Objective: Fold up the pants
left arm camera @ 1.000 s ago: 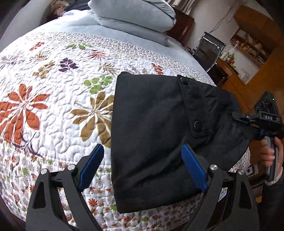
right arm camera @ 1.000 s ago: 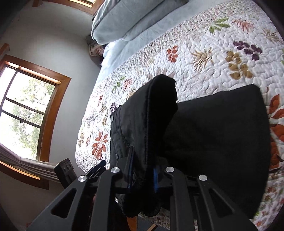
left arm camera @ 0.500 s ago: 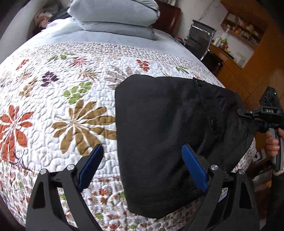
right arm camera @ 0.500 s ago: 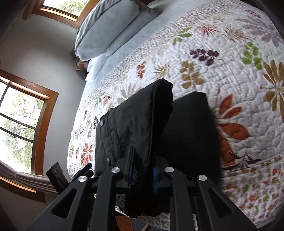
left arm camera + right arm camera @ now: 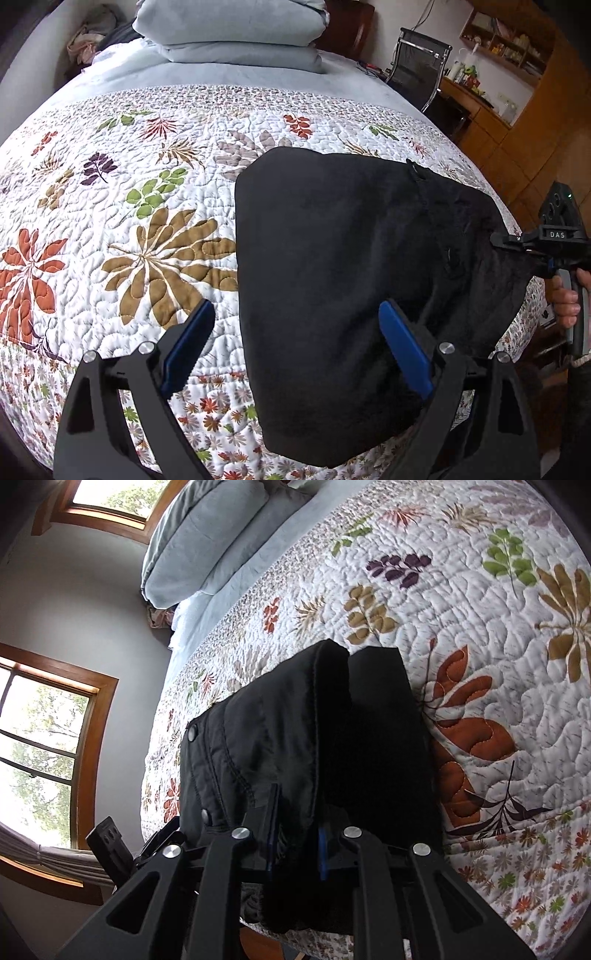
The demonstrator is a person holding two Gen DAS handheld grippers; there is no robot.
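Pants (image 5: 332,258) on quilt (image 5: 147,184); right gripper (image 5: 295,845) clamped on edge; left gripper (image 5: 295,343) spread wide above, empty.

left gripper (image 5: 295,350): jaws spread wide, blue pads clear of the black pants (image 5: 332,258), straddling their near-left edge, angled down | right gripper (image 5: 295,843): jaws clamped on a raised fold of the pants at their right end, angled down | hand (image 5: 565,299): wrapped round the right gripper's handle, beside the pants
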